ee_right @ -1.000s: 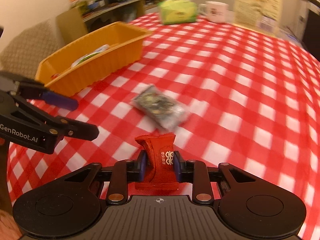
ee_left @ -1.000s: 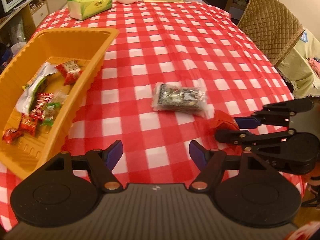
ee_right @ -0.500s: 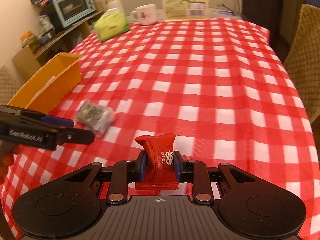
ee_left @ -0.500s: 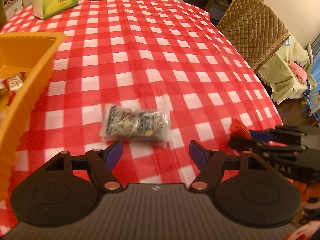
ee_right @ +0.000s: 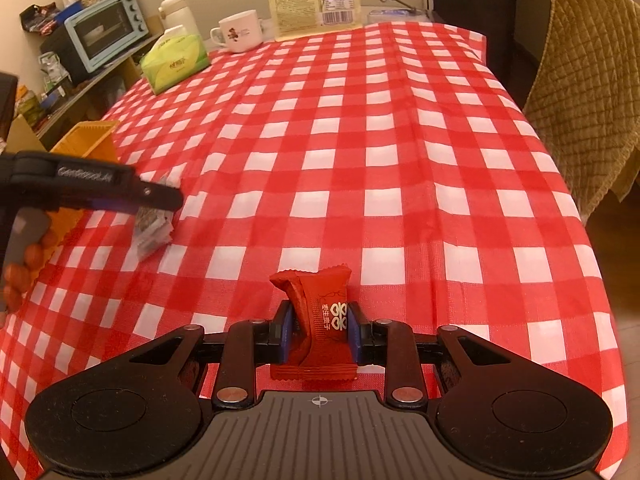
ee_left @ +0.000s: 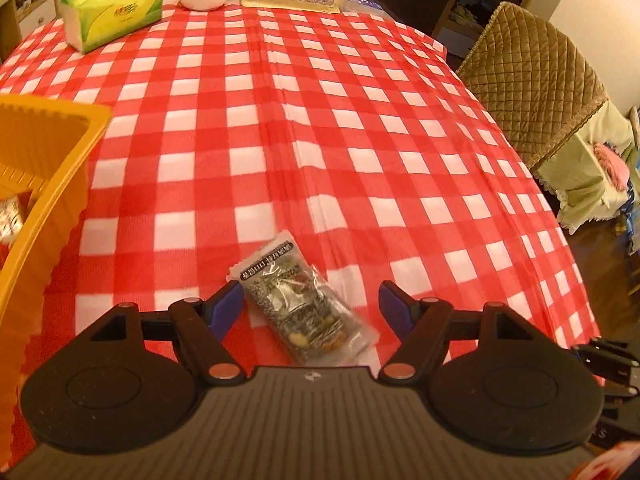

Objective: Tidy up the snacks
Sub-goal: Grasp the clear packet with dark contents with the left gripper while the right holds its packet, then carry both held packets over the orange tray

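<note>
Now we have the checked surface [ee_left: 320,128] filling both views, with the orange basket [ee_left: 36,184] slid out to the left edge. Our left tool [ee_left: 311,304] has swung across from the basket and sits, jaws spread and touching nothing, astride the clear nut packet [ee_left: 308,312] that a moment ago lay well ahead of it. We judge a pinch comes next. Our right tool [ee_right: 319,336] stays clamped on the red candy wrapper [ee_right: 320,320], held above the cloth and far from the basket.
</note>
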A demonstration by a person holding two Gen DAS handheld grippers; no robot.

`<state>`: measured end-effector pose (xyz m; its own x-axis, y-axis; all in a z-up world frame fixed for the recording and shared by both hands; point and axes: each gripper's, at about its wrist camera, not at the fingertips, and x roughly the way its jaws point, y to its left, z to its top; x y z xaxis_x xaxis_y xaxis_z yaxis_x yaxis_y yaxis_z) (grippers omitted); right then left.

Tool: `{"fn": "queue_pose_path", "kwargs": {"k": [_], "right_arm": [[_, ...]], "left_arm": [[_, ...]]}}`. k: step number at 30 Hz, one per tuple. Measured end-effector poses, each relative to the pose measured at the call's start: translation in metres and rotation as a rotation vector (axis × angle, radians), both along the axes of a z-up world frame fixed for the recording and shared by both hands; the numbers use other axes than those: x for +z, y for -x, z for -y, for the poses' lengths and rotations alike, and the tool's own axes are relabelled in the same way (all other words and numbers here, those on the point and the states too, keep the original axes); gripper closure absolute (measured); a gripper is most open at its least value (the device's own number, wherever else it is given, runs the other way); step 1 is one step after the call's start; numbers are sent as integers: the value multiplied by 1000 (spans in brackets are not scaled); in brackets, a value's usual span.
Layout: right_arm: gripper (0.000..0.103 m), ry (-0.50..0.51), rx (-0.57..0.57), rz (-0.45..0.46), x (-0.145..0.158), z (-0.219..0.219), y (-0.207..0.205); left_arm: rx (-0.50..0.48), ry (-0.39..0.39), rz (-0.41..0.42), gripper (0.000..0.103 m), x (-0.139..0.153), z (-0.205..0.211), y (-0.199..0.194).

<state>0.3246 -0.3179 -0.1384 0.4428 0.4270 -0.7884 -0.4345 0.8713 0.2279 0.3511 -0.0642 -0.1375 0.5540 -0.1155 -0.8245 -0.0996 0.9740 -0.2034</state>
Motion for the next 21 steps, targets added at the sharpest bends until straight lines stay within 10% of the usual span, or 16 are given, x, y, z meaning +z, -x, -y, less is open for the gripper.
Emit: {"fn": "queue_pose_path", "kwargs": {"k": [13, 21], "right_arm": [[75, -4, -11, -4, 2, 6, 6], [75, -16, 20, 8, 7, -1, 10]], "left_arm": [[-65, -124, 0, 67, -6, 16, 3], [-105, -166, -10, 68, 0, 24, 20]]}}
